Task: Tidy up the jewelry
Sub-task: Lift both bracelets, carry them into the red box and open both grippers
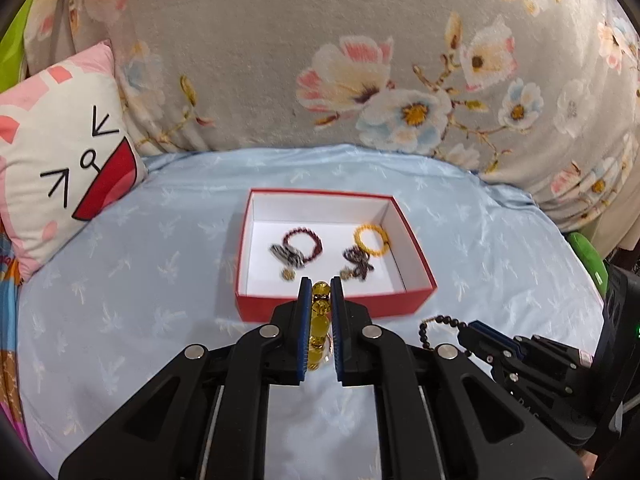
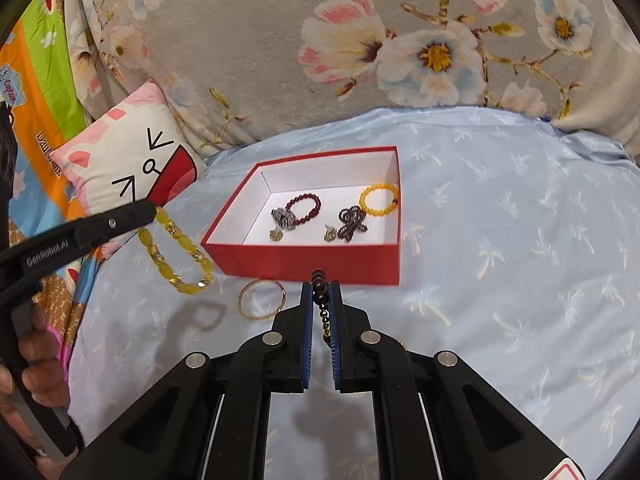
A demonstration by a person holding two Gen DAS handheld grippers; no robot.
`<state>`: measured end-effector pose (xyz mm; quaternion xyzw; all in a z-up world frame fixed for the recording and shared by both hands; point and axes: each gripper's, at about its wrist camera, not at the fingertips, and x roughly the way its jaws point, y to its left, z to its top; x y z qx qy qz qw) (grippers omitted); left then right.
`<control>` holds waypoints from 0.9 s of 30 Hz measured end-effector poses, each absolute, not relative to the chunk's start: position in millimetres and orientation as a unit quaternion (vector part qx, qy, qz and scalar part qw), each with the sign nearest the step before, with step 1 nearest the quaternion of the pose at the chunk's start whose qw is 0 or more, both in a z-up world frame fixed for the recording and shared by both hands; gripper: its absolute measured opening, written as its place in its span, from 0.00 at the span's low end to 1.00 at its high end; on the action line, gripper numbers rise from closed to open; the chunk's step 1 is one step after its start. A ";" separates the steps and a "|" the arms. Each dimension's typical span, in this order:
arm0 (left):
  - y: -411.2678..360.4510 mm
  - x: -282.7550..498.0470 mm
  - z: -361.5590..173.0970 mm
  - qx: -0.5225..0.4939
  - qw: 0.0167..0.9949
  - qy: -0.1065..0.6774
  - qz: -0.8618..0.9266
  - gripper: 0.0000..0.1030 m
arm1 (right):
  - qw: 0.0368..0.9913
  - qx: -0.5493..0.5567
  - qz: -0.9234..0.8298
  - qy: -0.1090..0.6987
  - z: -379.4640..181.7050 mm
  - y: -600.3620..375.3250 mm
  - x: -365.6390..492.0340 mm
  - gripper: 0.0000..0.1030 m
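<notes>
On a pale blue bedsheet (image 2: 500,240), before a grey floral blanket (image 1: 280,80) and a cat-face cushion (image 1: 60,152), a red box (image 1: 332,308) with a white interior is set as the collecting place for the jewelry. Four beaded pieces are already laid on its floor: a dark red bracelet (image 2: 306,208), an orange bracelet (image 2: 378,200), and two darker tangled pieces with small charms, too blurred to be named exactly.

A yellow bead bracelet (image 2: 176,252) is clamped between the pads of the left gripper (image 1: 320,288) and is seen dangling clear of the sheet, its shadow cast below it; it is held out to the left of the box, probably so that it can be carried over the near wall and let down inside. A dark bead bracelet (image 2: 322,300) is pinched in the closed right gripper (image 2: 321,286), which is kept low and just in front of the near wall of the box, presumably while the other hand's piece is dealt with first. The grip is taken on a few beads only, so each loop hangs free and could swing or slip.

A thin gold bangle (image 2: 262,300) is left lying flat on the sheet just beside the box's near wall, not yet gathered. A hand (image 2: 36,368) is seen wrapped round the left tool's handle.
</notes>
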<state>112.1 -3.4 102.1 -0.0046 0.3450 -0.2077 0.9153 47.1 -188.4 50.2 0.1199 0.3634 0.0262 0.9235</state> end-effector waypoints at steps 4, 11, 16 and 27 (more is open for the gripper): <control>-6.5 130.7 115.0 -0.001 0.924 0.326 -0.199 0.09 | 0.928 0.115 0.028 0.352 61.8 -191.7 65.5 0.07; -12.4 156.8 127.9 -0.003 0.931 0.312 -0.191 0.09 | 0.937 0.101 0.023 0.332 80.9 -195.9 100.4 0.07; -17.9 172.9 124.9 -0.001 0.931 0.314 -0.185 0.09 | 0.937 0.106 0.026 0.333 82.3 -197.9 123.0 0.07; -32.0 224.2 83.5 -0.015 0.919 0.351 -0.179 0.09 | 0.917 0.134 0.024 0.376 43.0 -201.1 180.5 0.07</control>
